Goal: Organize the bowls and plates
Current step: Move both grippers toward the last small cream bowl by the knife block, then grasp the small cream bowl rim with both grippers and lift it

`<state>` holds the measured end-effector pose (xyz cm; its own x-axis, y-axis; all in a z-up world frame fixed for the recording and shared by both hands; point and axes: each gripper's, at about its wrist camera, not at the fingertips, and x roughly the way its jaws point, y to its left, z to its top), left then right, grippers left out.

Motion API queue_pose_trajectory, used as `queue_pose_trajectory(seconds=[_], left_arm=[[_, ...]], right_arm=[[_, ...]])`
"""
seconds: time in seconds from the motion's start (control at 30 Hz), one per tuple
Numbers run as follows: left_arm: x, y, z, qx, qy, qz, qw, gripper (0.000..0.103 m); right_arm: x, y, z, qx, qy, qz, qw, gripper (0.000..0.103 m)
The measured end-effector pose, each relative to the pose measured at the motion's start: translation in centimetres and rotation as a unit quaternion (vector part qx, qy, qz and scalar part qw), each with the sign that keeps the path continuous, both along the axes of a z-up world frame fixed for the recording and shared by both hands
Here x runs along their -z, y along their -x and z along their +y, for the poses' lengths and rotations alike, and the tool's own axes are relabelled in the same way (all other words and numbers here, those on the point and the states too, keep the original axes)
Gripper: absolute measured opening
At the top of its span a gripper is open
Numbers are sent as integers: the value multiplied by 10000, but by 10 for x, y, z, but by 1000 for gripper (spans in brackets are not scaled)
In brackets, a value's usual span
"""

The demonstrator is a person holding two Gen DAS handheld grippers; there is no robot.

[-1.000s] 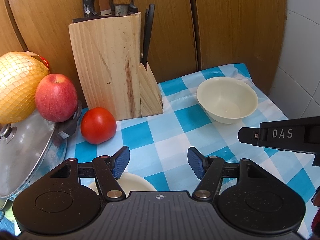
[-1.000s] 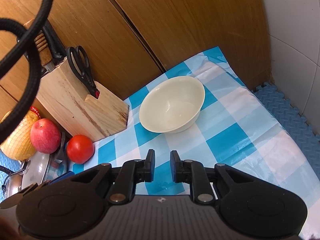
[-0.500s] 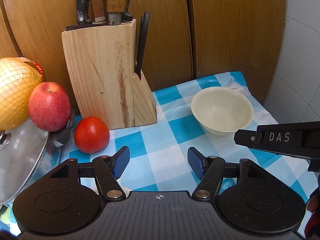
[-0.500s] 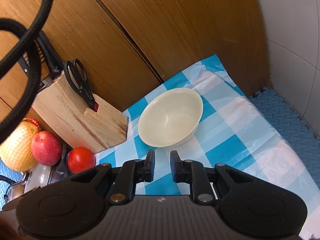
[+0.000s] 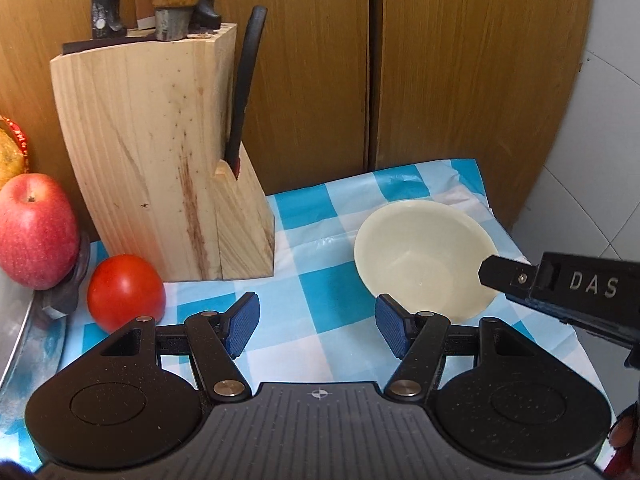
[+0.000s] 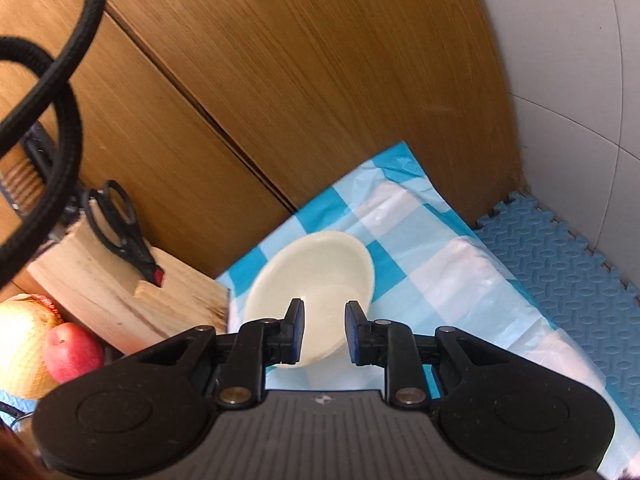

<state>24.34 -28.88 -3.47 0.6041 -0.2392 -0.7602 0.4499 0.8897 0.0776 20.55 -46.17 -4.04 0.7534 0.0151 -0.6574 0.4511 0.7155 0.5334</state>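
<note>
A cream bowl (image 5: 424,256) stands empty on the blue-and-white checked cloth (image 5: 320,292), near the wooden back wall. It also shows in the right wrist view (image 6: 316,276). My right gripper (image 6: 323,330) is open, its fingers straddling the bowl's near rim; its side shows in the left wrist view (image 5: 560,292), over the bowl's right edge. My left gripper (image 5: 316,326) is open and empty above the cloth, to the bowl's front left.
A wooden knife block (image 5: 160,176) with knives and scissors stands left of the bowl. A tomato (image 5: 126,292), an apple (image 5: 36,230), a netted pomelo (image 6: 20,344) and a metal pot lid (image 5: 16,328) lie further left. Blue foam matting (image 6: 568,264) lies right of the cloth.
My right gripper has opened and moved forward to the bowl's rim. My left gripper has drawn back and risen slightly; a pale dish under it has left the view.
</note>
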Motion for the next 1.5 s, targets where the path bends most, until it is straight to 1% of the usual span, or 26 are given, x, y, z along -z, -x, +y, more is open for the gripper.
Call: queue_pose_trajectory(seconds=[0.17,0.27,0.33,0.4,0.43,0.47,0.5,0.53,0.57,0.6,0.73,0.9,1.23,1.5], left_arm=[[13,-9,-20,-4,-4,45,10000,73],[23,-14,-29,-21,-58,114,9999,70],[27,-19,-31,-66,111,259,9996,66],[28,-23,-31,-55,258,375,9990,59],[30,-23,-33,-39,220,369,9991,58],[32,-23,-35,-15,157,361,9992,54],[34,-22,-36,20,101,372,9993,50],[36,-22,-37,70,74,407,9991,47],[38,-21,-36,122,82,466,9988,41],[39,-21,-35,142,95,497,9986,37],[38,-16,-29,167,93,466,9987,32],[28,-7,-16,151,44,305,9994,31],[-9,26,24,31,-66,-187,9998,31],[-31,46,65,-200,43,-311,9993,32]], right_arm=[[13,-5,-13,131,-63,139,9998,22],[23,-10,-17,135,-218,222,9994,22],[27,-11,-18,136,-295,267,9991,22],[28,-13,-17,45,-228,263,9994,21],[28,-13,-16,2,-183,277,9994,21],[28,-14,-16,-27,-183,274,9995,18],[28,-14,-16,-55,-209,270,9994,13],[28,-14,-15,-76,-237,278,9993,13],[28,-14,-15,-105,-269,293,9992,13],[28,-14,-14,-133,-289,303,9990,11],[26,-12,-9,-237,-272,333,9988,11],[17,-7,1,-422,-302,294,9982,10],[-10,12,37,-821,-336,-1,9961,11],[-25,27,71,-1129,-358,-168,9928,11]])
